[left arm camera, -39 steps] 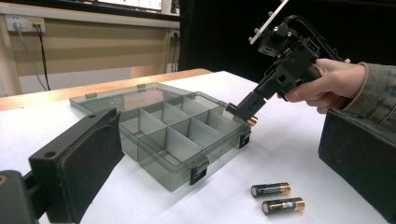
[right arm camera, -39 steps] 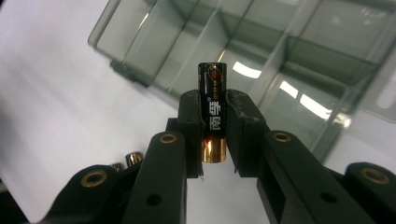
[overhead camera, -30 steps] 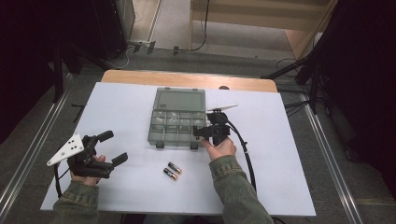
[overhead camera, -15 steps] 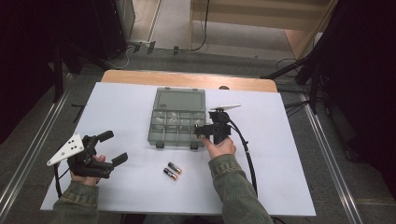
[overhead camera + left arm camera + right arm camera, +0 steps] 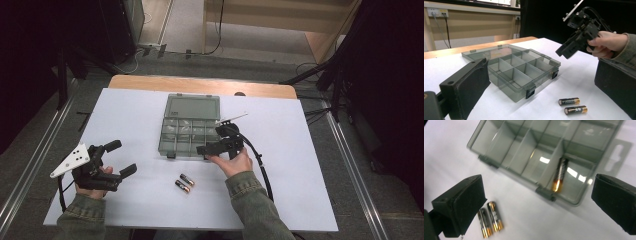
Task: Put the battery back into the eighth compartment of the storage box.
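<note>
Battery (image 5: 559,175) lies in the organiser box (image 5: 584,138), between the right gripper's (image 5: 536,205) spread fingers (image 5: 461,202).

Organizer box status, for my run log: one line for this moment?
box: open, one battery inside | two batteries: on table | left gripper: open | right gripper: open

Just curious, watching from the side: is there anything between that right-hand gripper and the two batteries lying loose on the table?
Nothing visible. The right gripper hangs with its jaws open over the near edge of the organizer box. The two batteries lie side by side on bare white table just in front of the box, with open surface between them and the gripper.
</note>
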A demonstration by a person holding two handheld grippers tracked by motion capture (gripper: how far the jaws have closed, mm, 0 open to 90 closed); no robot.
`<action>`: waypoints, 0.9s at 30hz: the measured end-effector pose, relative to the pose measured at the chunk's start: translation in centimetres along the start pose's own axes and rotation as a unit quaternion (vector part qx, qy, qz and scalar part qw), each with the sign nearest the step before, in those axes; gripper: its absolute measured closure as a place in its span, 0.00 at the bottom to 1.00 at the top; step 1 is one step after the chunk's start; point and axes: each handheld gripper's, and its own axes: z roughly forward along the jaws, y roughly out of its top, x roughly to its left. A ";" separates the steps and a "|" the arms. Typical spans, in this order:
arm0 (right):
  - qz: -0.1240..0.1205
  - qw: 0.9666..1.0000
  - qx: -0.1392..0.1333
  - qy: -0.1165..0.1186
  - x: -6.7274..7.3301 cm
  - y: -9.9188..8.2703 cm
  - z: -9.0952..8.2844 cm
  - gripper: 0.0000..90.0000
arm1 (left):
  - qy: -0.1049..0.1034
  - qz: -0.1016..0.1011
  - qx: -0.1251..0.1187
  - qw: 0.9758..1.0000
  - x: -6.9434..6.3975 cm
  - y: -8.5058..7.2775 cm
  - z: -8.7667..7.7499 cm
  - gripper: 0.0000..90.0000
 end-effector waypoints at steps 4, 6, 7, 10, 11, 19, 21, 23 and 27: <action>-0.023 1.000 0.004 0.006 0.6 -0.2 0.2 0.00 | 0.001 0.000 0.000 1.000 0.0 0.0 0.0 0.00; -0.029 0.999 0.007 0.011 0.8 -0.2 0.3 0.00 | 0.001 0.000 0.000 1.000 0.0 0.0 0.0 0.00; -0.031 0.999 0.009 0.012 0.8 -0.2 0.3 0.00 | 0.001 0.000 0.000 1.000 0.0 0.0 0.0 0.00; -0.040 0.999 0.015 0.014 1.1 -0.3 0.5 0.00 | 0.000 0.001 0.000 1.000 -0.1 0.0 0.0 0.00; -0.042 0.999 0.019 0.016 1.2 -0.3 0.6 0.00 | 0.000 0.001 0.000 1.000 -0.1 0.0 0.1 0.00; -0.071 0.997 0.034 0.016 2.4 -0.7 1.4 0.00 | 0.000 0.000 0.000 1.000 0.0 0.0 0.0 0.00; -0.078 0.996 0.038 0.021 2.7 -0.8 1.6 0.00 | 0.000 0.000 0.000 1.000 0.0 0.0 0.0 0.00; -0.085 0.995 0.048 0.021 2.9 -0.9 1.9 0.00 | 0.000 0.000 0.000 1.000 0.0 0.0 0.1 0.00; -0.096 0.993 0.062 0.023 3.2 -1.1 2.3 0.00 | -0.001 0.000 0.000 1.000 0.0 0.0 0.1 0.00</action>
